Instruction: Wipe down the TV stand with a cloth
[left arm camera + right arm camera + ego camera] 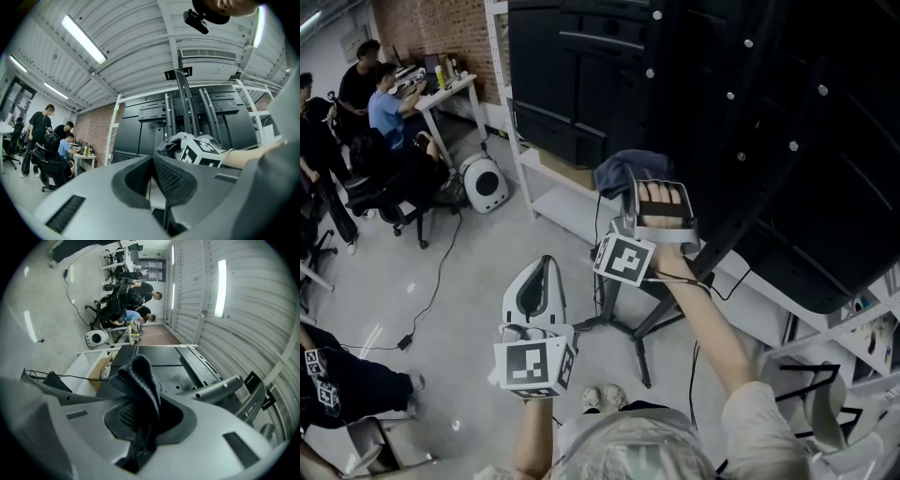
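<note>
Obs., single moment.

- Right gripper (649, 192): fingers pinching a dark blue-grey knitted cloth (138, 376). A bunch of cloth stands proud above the fingers and the rest trails back between them. The grip looks firm.
- Left gripper (542, 281): fingers pressed together with nothing between them. It is held low and well apart from the right gripper, pointing up towards the stand. It appears idle.
- Black metal TV stand (625, 321): splayed legs on the grey concrete floor (469, 281). Its uprights carry a large black screen back panel (750, 112).
- A white open shelving frame (546, 192) sits just beside the stand.
- Cloth position: in the head view it is raised near the lower left edge of the panel, above the legs. In the right gripper view the panel and the stand's rails fill the background beyond the cloth. I cannot tell whether the cloth is touching; it looks just short of the surface.
- Background: people are seated and standing at a white desk (445, 94), well apart from the work area.

Progress (judgement):
- Cloth in hand: done.
- Cloth brought up to the stand: done.
- No streaks, damp patches or dust lines mark any wiped area, so how much has been covered cannot be read.
- I take this as the start of a pass, or a gap between strokes.
- All visible surfaces remain to do: panel back, uprights, cross rails and legs.
</note>
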